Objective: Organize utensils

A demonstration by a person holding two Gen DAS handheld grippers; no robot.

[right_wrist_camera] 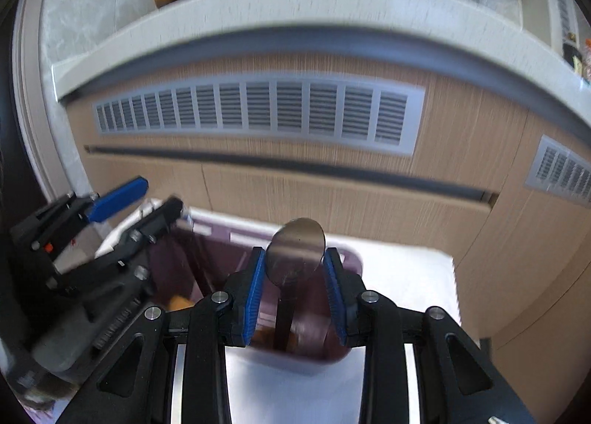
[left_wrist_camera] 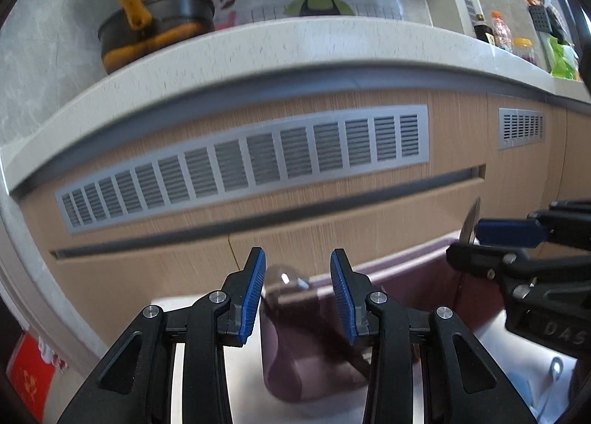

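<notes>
My right gripper [right_wrist_camera: 295,257] is shut on a metal spoon [right_wrist_camera: 295,250]. The round bowl sits between the blue pads, and the dark handle hangs down into the purple bin [right_wrist_camera: 352,257]. In the left wrist view this gripper [left_wrist_camera: 476,243] comes in from the right with the spoon bowl [left_wrist_camera: 470,224] edge-on at its tips. My left gripper [left_wrist_camera: 297,272] stands open over the bin's [left_wrist_camera: 388,265] left end. A second, blurred spoon [left_wrist_camera: 280,276] rises between its fingers, close to the left pad, with its handle slanting down into the bin. From the right wrist the left gripper [right_wrist_camera: 147,202] shows at the left.
The bin rests on a white surface [right_wrist_camera: 406,276] in front of a wood cabinet front [left_wrist_camera: 369,209] with a grey vent grille [left_wrist_camera: 258,161]. Above is a pale countertop [left_wrist_camera: 295,40] holding a black and orange pan [left_wrist_camera: 159,25] and bottles [left_wrist_camera: 502,32]. A red package [left_wrist_camera: 29,376] lies at lower left.
</notes>
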